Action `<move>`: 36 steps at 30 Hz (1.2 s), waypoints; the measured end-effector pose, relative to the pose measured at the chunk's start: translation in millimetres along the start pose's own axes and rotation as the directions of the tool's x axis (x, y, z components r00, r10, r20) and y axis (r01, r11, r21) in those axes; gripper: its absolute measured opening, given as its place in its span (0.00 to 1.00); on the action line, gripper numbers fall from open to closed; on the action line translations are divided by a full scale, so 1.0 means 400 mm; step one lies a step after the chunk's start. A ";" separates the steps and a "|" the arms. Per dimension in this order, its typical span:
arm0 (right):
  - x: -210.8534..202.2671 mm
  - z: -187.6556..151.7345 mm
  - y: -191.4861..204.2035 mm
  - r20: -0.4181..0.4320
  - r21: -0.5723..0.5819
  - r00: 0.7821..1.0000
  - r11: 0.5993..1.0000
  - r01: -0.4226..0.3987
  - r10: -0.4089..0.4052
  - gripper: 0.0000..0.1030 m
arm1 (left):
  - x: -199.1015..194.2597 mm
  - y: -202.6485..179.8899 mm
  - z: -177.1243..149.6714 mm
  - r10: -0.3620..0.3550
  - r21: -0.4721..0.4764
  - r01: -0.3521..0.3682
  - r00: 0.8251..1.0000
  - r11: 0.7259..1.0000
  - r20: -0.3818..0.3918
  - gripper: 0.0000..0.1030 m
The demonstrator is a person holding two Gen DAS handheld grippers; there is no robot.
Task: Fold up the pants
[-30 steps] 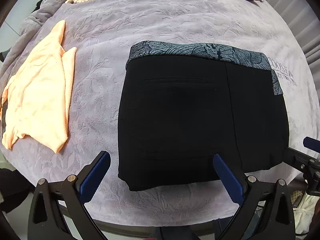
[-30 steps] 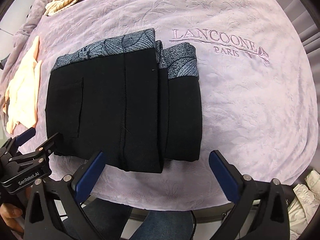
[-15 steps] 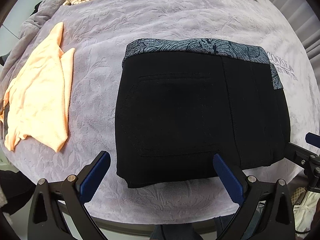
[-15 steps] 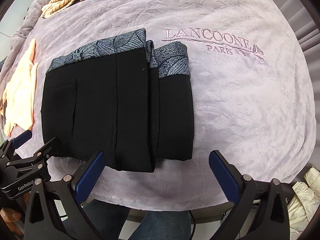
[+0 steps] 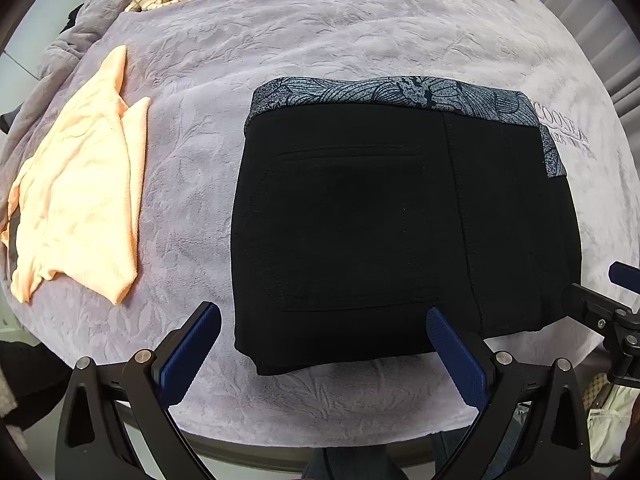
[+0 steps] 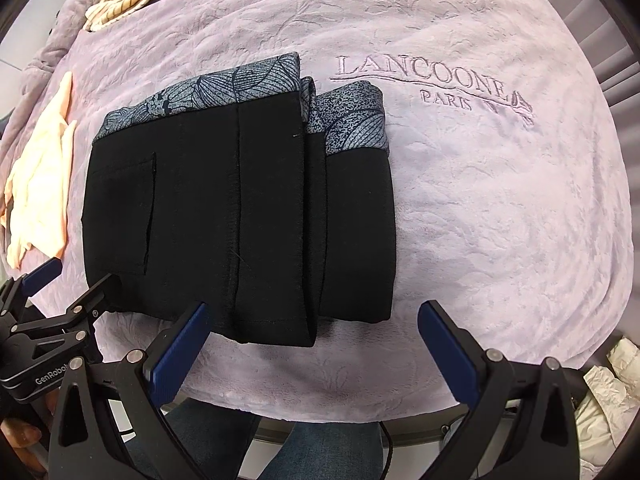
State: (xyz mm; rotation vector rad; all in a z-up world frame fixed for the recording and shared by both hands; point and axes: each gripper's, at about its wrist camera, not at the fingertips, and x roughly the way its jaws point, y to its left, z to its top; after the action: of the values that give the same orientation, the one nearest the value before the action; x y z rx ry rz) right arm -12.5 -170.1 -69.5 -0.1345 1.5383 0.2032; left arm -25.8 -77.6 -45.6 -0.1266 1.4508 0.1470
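Left wrist: left gripper (image 5: pixel 324 344) spread wide, empty, at near hem of folded pants (image 5: pixel 392 220). Patterned waistband at 12 o'clock edge. Orange shirt (image 5: pixel 80 208) at 9 o'clock, strip of bare blanket (image 5: pixel 192 168) between.

Right wrist: right gripper (image 6: pixel 310 344) spread wide, empty. Pants at 10 o'clock, layered folds along right edge. Bare blanket from 1 to 4 o'clock.
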 end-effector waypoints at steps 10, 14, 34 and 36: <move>-0.001 0.004 0.004 -0.002 -0.001 1.000 1.000 0.000 0.000 1.00 | 0.005 0.000 0.003 0.006 -0.003 -0.007 1.000 1.000 -0.012 1.00; 0.000 0.004 0.006 -0.004 0.000 1.000 1.000 -0.003 0.003 1.00 | 0.005 0.000 0.003 0.007 -0.001 -0.007 1.000 1.000 -0.012 1.00; 0.008 0.001 0.008 -0.007 -0.001 1.000 1.000 -0.005 0.005 1.00 | 0.006 -0.004 0.003 0.013 -0.005 -0.013 1.000 1.000 -0.005 1.00; 0.008 0.001 0.008 -0.007 0.000 1.000 1.000 -0.005 0.005 1.00 | 0.006 -0.001 0.004 0.015 -0.008 -0.015 1.000 1.000 -0.005 1.00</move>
State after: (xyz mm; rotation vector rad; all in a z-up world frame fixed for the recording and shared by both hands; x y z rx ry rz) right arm -12.6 -166.8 -72.5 -0.1313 1.5456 0.2072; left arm -23.9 -77.6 -47.7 -0.1225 1.4563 0.1645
